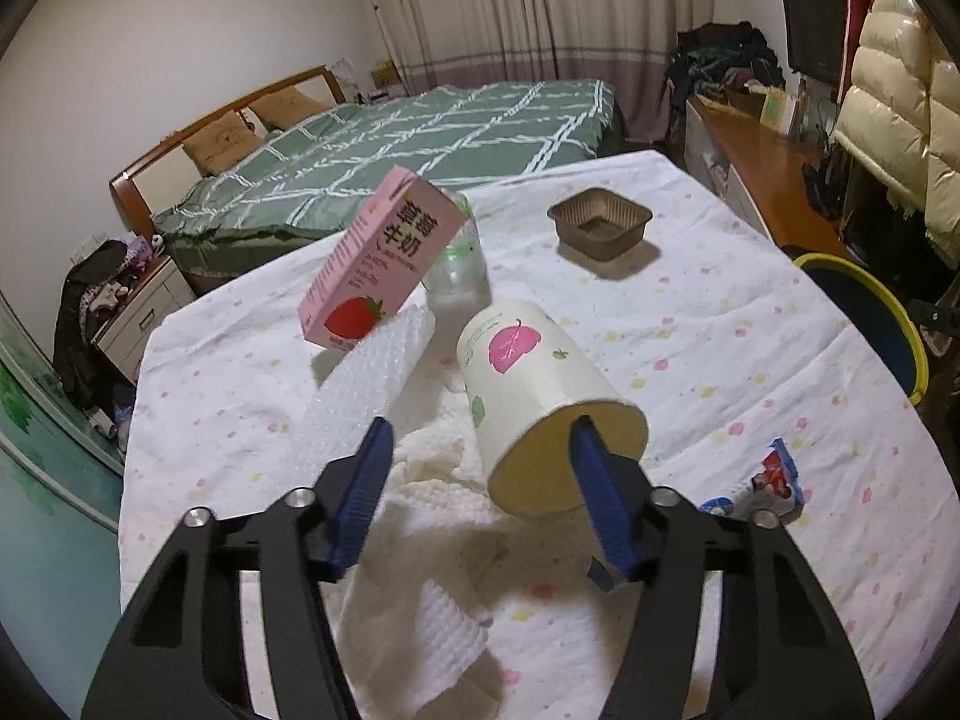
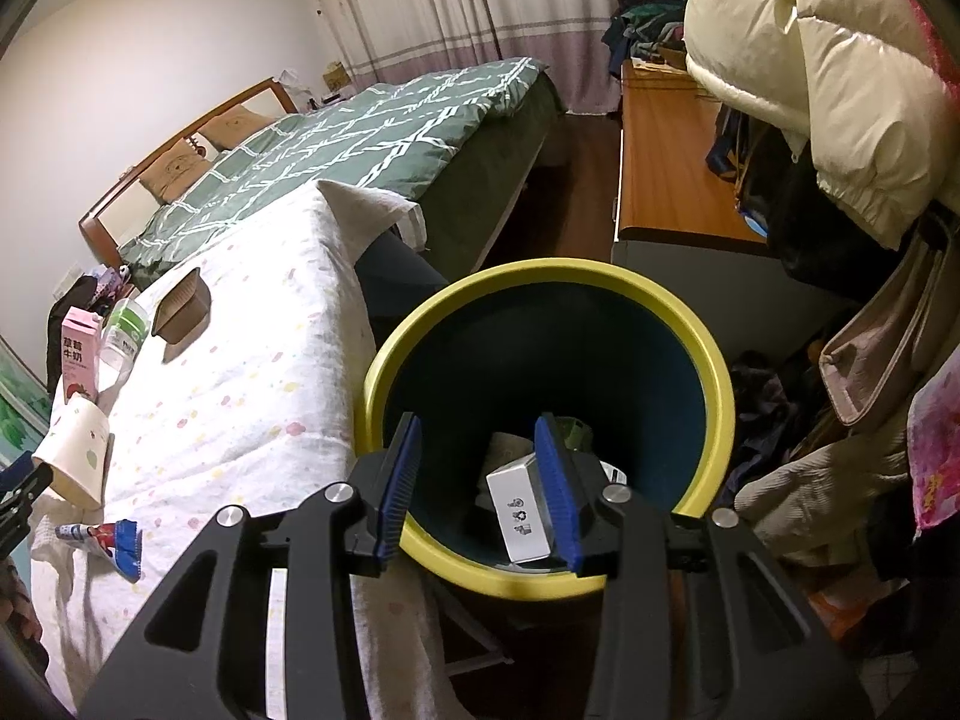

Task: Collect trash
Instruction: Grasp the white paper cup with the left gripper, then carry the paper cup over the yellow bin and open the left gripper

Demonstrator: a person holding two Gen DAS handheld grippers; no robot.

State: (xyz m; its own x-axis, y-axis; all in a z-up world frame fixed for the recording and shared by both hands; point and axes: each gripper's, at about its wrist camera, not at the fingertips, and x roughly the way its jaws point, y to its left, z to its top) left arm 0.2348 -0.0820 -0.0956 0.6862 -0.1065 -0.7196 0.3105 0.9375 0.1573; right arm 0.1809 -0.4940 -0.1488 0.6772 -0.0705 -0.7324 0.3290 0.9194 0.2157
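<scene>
My left tool (image 1: 477,441) gapes around the paper cup (image 1: 543,402) rim, probably not gripping; light, crushable—pinch the rim gently; right tool (image 2: 477,444) open, empty.

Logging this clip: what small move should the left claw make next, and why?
Probably close on the paper cup: the left claw is open, one finger already inside its mouth, the other outside. The right claw hangs open over the trash bin.

The clear bottle (image 1: 459,258) (behind the pink milk carton (image 1: 378,264)) is half hidden.
</scene>
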